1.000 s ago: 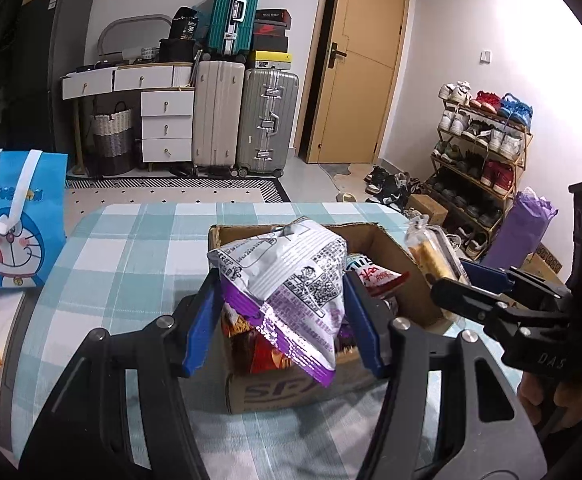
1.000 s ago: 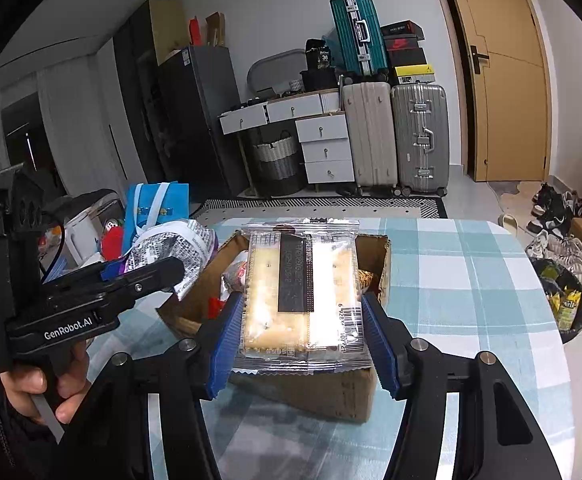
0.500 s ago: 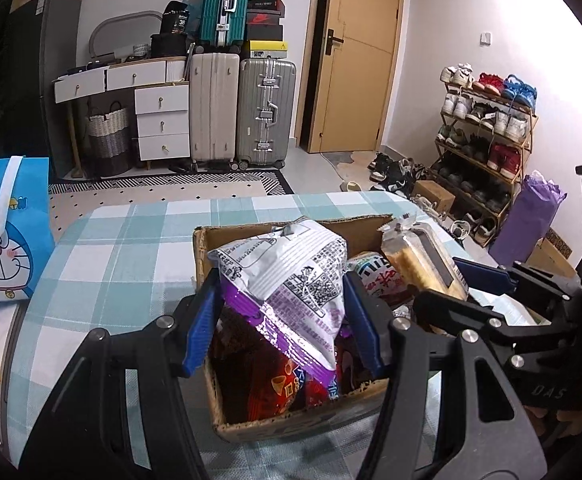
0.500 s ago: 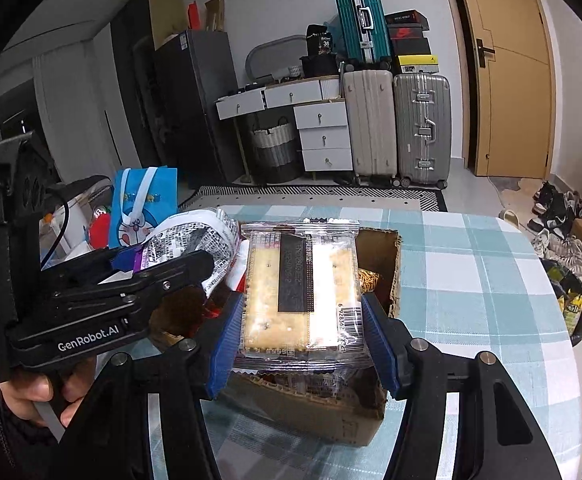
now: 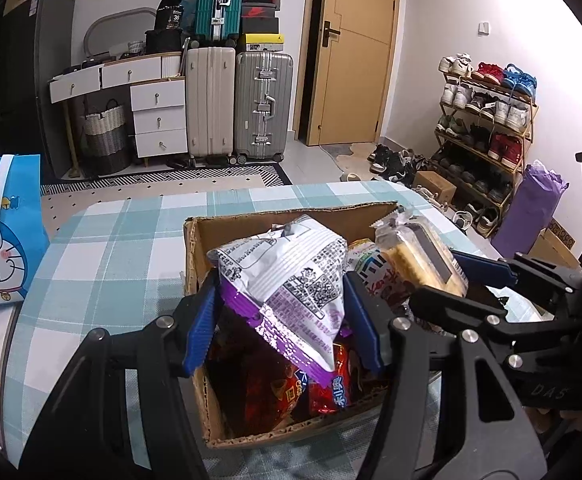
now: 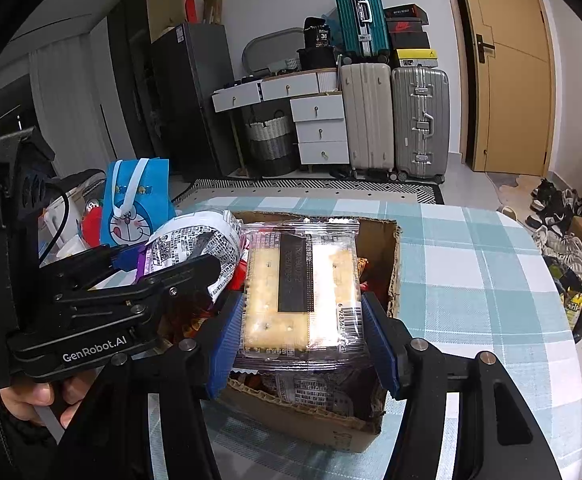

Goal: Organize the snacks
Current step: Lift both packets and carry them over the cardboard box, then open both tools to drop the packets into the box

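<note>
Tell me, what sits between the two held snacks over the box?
A red-and-white snack packet, seen in the left view between the silver bag and cracker pack.

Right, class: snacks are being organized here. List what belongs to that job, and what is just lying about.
Part of the job:
- purple and white snack bag in left tool
- cracker pack in right tool
- cardboard box

Just lying about:
- blue cartoon bag
- suitcases
- shoe rack
</note>
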Demonstrator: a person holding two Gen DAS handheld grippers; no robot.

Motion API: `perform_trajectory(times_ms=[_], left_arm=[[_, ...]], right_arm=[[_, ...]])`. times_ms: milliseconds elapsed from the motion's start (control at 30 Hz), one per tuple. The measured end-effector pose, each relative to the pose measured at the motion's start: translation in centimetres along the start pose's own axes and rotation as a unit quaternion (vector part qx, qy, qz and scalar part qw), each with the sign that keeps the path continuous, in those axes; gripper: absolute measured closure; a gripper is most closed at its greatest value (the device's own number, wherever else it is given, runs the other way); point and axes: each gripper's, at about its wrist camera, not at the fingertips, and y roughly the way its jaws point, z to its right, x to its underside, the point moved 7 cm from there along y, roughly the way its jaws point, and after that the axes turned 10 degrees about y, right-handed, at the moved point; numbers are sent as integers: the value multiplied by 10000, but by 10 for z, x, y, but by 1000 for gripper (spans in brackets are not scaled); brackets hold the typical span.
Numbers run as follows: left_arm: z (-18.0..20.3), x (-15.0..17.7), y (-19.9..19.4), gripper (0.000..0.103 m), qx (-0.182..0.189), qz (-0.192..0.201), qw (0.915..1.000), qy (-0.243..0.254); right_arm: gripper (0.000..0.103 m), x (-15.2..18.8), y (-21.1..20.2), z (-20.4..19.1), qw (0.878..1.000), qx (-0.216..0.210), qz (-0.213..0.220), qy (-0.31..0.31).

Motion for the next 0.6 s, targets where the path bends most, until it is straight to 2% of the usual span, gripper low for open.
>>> perform_trajectory(times_ms=[500,600], left_arm=[[12,9,20,47,39,-106,9999,102],[12,11,18,43,57,-129,9999,11]], right_arm=[[44,4,2,-1,9999,-73,-52,-137],[44,3,-2,-1,9998,-128,-27,-156]])
